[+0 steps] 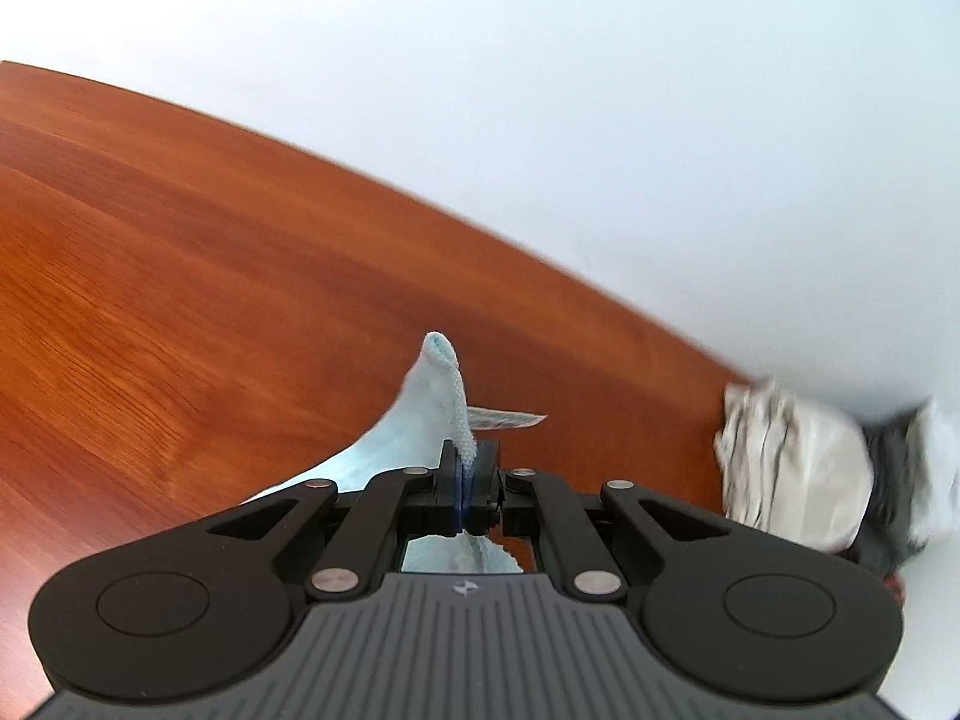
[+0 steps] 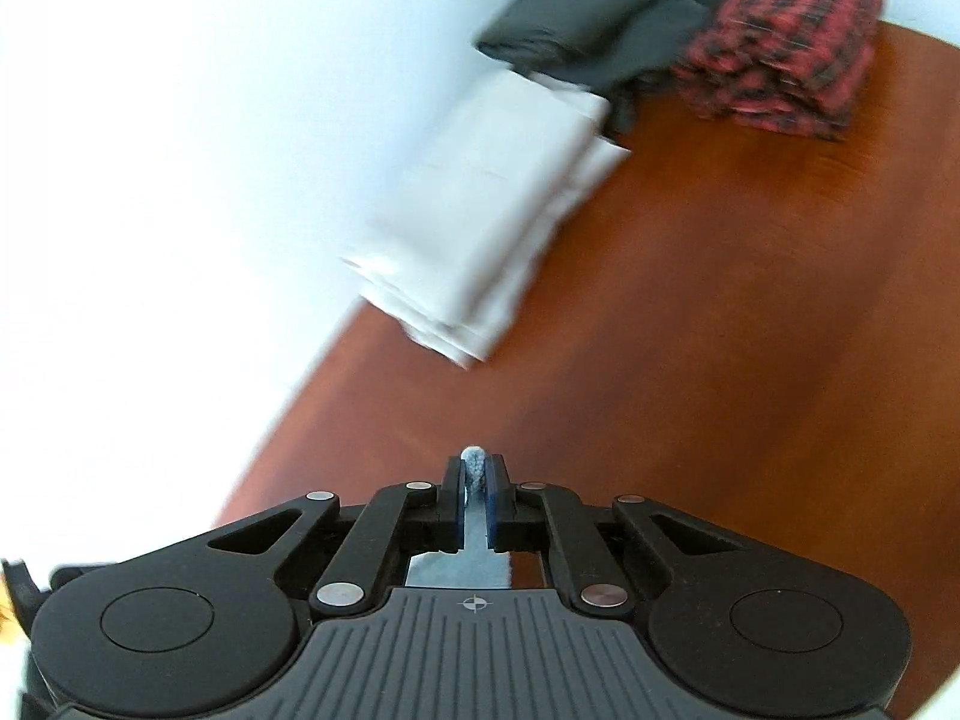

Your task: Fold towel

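Pinching the towel point(image 1: 420, 420) in both hands, I am holding it up off the bench point(image 1: 180, 252). My left hand-held gripper point(image 1: 467, 468) is clamped on a hemmed edge, with a corner and a small label sticking up past its tips and the rest of the pale blue cloth trailing down and back to its left. My right hand-held gripper point(image 2: 474, 480) is closed on a thin rolled bit of the same pale cloth point(image 2: 474, 465), more of it showing just beneath the jaws. I am judging it light, soft and limp: it is sagging wherever I am not gripping it, so corners and hems are the places to hold, keeping the edge between my two grips taut. How much is already folded I cannot tell. Well ahead of my right gripper, a white folded cloth point(image 2: 492, 222), a dark grey one point(image 2: 576, 24) and a red plaid stack point(image 2: 786, 42) are lying on the bench.
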The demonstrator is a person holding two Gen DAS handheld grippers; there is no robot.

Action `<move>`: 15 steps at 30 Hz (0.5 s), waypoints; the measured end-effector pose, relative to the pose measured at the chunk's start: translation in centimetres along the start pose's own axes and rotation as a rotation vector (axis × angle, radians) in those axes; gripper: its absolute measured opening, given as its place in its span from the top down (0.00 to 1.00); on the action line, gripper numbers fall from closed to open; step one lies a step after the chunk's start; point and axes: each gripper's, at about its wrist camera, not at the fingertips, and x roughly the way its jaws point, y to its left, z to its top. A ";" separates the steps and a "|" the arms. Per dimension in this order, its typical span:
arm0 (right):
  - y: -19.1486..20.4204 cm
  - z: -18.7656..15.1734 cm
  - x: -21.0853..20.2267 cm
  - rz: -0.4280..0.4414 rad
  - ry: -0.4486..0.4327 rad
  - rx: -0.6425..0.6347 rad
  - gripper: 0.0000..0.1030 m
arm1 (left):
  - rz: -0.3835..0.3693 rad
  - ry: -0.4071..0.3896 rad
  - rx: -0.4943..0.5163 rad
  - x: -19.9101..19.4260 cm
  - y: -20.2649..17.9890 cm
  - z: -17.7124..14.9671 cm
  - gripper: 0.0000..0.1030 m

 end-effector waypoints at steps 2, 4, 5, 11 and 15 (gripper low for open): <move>1.7 1.4 0.8 0.042 -0.009 -0.005 0.92 | -0.007 -0.031 -0.028 -1.1 0.5 1.4 0.95; 3.7 3.0 1.9 0.079 -0.014 -0.020 0.92 | -0.012 -0.061 -0.050 -2.1 0.7 3.1 0.95; 4.8 3.8 2.5 0.095 -0.024 -0.027 0.92 | -0.018 -0.074 -0.059 -2.5 0.7 3.9 0.95; 11.4 8.7 5.8 0.192 -0.082 -0.066 0.93 | -0.045 -0.179 -0.091 -5.3 0.4 9.1 0.95; 15.1 11.1 6.2 0.238 -0.143 -0.110 0.93 | -0.061 -0.220 -0.114 -7.0 1.0 10.2 0.95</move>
